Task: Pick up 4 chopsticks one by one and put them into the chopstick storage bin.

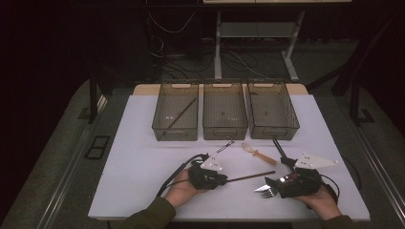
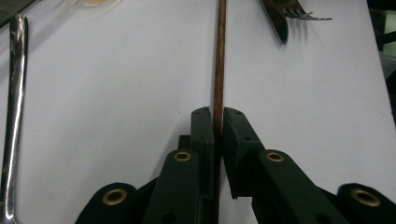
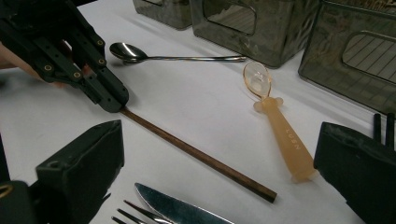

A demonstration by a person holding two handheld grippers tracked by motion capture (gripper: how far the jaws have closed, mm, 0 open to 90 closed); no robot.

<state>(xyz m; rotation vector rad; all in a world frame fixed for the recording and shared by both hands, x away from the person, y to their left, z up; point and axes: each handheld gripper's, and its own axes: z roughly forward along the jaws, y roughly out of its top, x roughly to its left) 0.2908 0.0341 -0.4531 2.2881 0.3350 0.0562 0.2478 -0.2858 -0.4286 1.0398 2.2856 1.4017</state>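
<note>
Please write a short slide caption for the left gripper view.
Left gripper shut on a brown chopstick lying on the white table.

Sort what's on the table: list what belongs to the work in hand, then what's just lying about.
In hand:
- left gripper, shut on the thin brown wooden chopstick
- left smoky plastic bin, holding a matching stick

Lying about:
- long-handled metal spoon
- translucent orange plastic spoon
- metal fork
- metal knife
</note>
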